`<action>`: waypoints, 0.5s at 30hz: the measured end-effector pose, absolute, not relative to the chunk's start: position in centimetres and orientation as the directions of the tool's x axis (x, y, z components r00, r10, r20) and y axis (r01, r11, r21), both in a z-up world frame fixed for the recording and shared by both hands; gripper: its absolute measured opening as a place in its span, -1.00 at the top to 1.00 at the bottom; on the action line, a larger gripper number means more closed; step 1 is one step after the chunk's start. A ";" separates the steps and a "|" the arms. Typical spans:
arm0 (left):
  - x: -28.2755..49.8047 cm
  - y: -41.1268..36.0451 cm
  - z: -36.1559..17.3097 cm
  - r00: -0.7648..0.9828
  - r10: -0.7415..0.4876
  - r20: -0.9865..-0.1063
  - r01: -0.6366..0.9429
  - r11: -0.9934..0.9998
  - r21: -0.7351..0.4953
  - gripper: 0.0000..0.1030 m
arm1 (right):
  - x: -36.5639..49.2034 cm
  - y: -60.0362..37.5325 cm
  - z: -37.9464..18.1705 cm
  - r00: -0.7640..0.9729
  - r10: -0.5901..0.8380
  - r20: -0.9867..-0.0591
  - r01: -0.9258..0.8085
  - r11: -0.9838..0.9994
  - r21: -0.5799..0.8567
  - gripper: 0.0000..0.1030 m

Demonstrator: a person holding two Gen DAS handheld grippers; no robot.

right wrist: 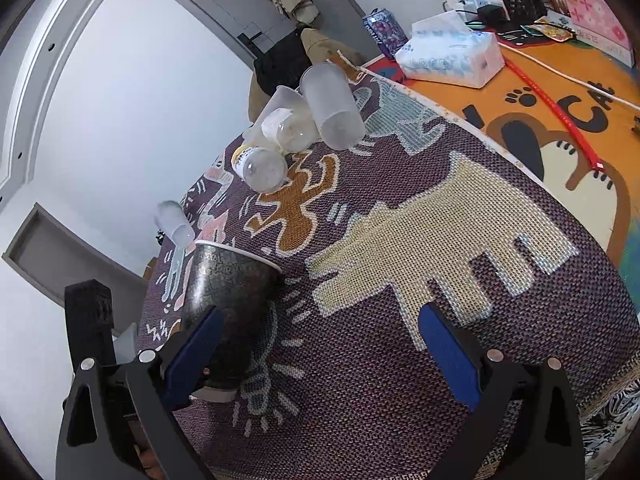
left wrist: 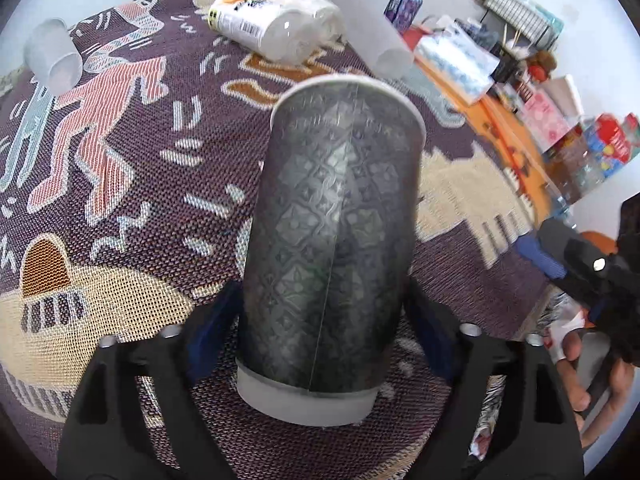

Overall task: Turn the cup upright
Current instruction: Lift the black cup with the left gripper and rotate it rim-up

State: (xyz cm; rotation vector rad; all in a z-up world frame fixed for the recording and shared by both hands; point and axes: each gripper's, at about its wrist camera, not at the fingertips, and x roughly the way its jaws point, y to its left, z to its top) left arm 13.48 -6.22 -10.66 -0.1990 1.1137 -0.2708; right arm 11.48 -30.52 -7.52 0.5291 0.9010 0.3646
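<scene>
A dark patterned paper cup (left wrist: pixel 332 240) with a white rim and grey base is gripped between the blue pads of my left gripper (left wrist: pixel 320 320). The cup is held over the woven cloth (left wrist: pixel 140 184), its rim pointing away from the camera and its base close to the lens. It also shows in the right wrist view (right wrist: pixel 228 304), tilted, at the left, partly behind my right gripper's left finger (right wrist: pixel 192 352). My right gripper (right wrist: pixel 320 352) is open and empty above the cloth. It shows at the right edge of the left wrist view (left wrist: pixel 560 260).
Frosted plastic cups (right wrist: pixel 332 108) and clear bottles (right wrist: pixel 260 168) lie on their sides at the far end of the cloth. One frosted cup (left wrist: pixel 54 58) lies at the far left. A tissue pack (right wrist: pixel 452 52) and boxes stand on the orange mat (right wrist: pixel 560 120) to the right.
</scene>
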 end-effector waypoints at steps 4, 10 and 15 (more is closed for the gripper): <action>12.7 -5.6 -8.8 0.459 -0.326 -0.827 0.132 0.945 -0.299 -0.89 | 12.3 -29.6 -7.1 0.535 0.569 -0.625 -0.114 0.781 0.614 -0.85; 11.9 -3.1 -6.9 0.527 -0.296 -0.796 0.092 0.952 -0.293 -0.89 | 13.9 -27.6 -7.4 0.479 0.615 -0.626 -0.135 0.757 0.640 -0.85; 11.8 -0.1 -6.4 0.564 -0.250 -0.787 0.025 0.958 -0.286 -0.89 | 15.6 -25.8 -8.4 0.423 0.647 -0.634 -0.111 0.731 0.673 -0.85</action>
